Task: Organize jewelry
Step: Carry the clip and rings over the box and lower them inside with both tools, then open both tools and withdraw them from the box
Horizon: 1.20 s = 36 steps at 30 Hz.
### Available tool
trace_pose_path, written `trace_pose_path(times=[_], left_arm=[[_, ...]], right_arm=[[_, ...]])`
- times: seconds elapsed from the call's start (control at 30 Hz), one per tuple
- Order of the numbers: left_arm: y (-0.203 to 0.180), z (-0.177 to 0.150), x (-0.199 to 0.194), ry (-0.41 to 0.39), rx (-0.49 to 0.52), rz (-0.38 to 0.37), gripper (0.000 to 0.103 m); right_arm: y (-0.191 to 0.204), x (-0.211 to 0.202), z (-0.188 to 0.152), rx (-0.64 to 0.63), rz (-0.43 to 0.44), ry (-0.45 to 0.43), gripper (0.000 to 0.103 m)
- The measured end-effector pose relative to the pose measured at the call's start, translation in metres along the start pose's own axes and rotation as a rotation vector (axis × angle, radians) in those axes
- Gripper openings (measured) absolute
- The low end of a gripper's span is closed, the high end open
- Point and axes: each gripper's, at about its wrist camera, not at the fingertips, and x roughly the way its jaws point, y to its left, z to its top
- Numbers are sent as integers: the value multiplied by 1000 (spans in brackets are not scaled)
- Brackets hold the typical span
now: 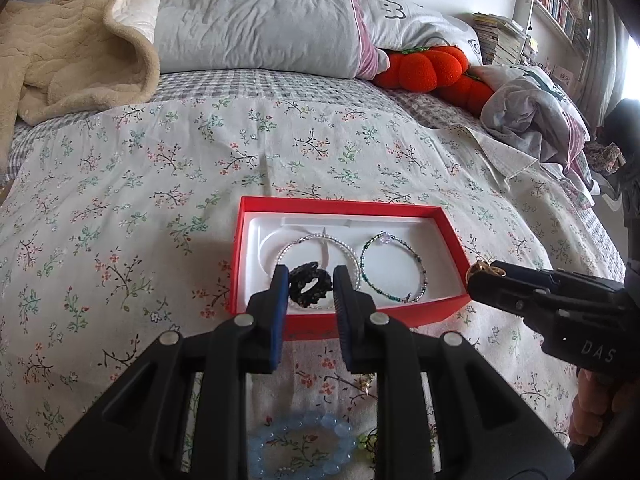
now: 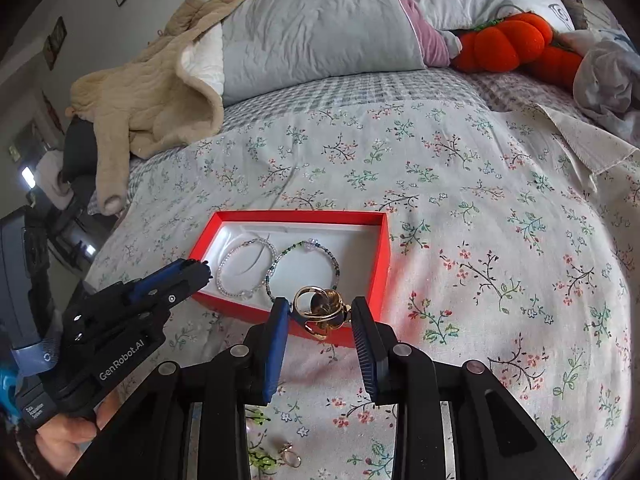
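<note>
A red box (image 1: 450,228) with a white liner lies on the floral bedspread; it also shows in the right wrist view (image 2: 382,256). Inside lie a clear beaded bracelet (image 1: 296,244) and a green beaded bracelet (image 1: 420,268). My left gripper (image 1: 310,286) is shut on a black beaded bracelet (image 1: 310,284) over the box's near left part. My right gripper (image 2: 320,312) is shut on a gold ring cluster (image 2: 320,308) at the box's near right corner. A light blue bead bracelet (image 1: 300,444) lies on the bedspread under my left gripper.
Small green beads (image 2: 260,458) and a little ring (image 2: 292,454) lie on the bedspread near me. A grey pillow (image 1: 256,16), beige blanket (image 1: 72,52), orange pumpkin plush (image 1: 424,66) and crumpled cloth (image 1: 536,116) lie at the far side.
</note>
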Motion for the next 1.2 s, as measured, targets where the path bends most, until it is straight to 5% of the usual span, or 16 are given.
trace_pose_path(times=[0.3,0.47,1.0,1.07,1.13,1.2], left_arm=[[-6,-3,13,19,29,19,25],[-8,-4,9,17,36,31,41],[-1,-13,-14,32,29,48,56],[0,-14,-15,36,30,51,57],[1,-14,-15,40,30,53,59],[2,-14,-15,44,29,55,61]], right_arm=[[-3,8,0,-6,-13,14,32],[-3,10,1,-6,-25,11,32],[5,23,10,14,-46,14,33],[6,24,10,15,-41,17,40],[8,21,9,11,-13,7,58],[13,17,9,-6,-31,-6,61]])
